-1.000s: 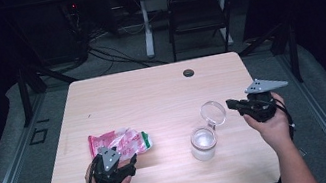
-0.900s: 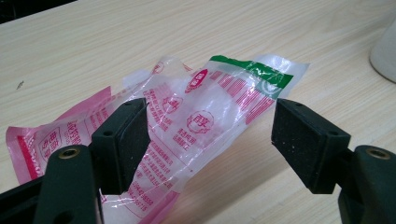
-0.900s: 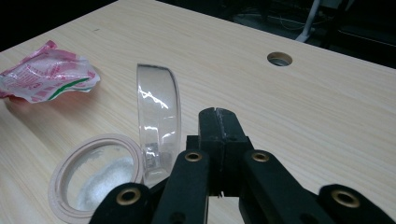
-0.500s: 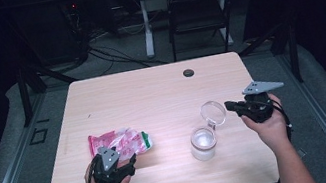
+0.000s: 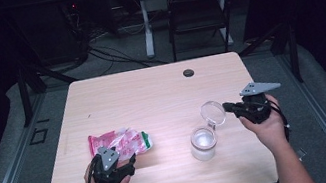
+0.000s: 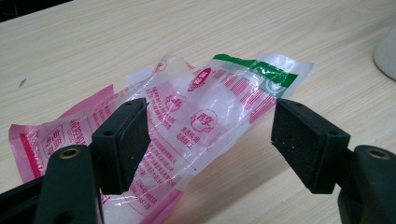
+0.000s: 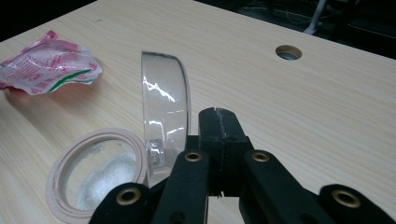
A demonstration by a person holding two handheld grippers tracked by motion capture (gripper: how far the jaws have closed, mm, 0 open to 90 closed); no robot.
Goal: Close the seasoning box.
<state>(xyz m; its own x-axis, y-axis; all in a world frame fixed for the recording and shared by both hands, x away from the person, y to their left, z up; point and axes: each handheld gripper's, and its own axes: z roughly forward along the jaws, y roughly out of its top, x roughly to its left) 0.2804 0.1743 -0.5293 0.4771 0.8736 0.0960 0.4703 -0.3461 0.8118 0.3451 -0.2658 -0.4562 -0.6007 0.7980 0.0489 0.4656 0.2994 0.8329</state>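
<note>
A crumpled clear plastic bag (image 5: pixel 120 142) with pink and green print lies at the table's front left. My left gripper (image 5: pixel 130 159) sits just in front of it. In the left gripper view the gripper (image 6: pixel 212 140) is open, its pads (image 6: pixel 123 140) either side of the bag (image 6: pixel 201 112) and apart from it. A glass jar (image 5: pixel 203 142) with white grains inside stands front right, and its pale rim (image 7: pixel 100 172) is uncovered. A clear lid (image 7: pixel 166 109) stands on edge at that rim, against the outer side of one jaw of my right gripper (image 7: pixel 218 123). That gripper (image 5: pixel 229 107) is shut, with nothing visible between its pads.
The wooden table (image 5: pixel 151 93) has a round cable hole (image 5: pixel 188 72) near its far edge. A dark chair (image 5: pixel 198 14) and cables stand on the floor behind. Bare tabletop stretches across the middle and back.
</note>
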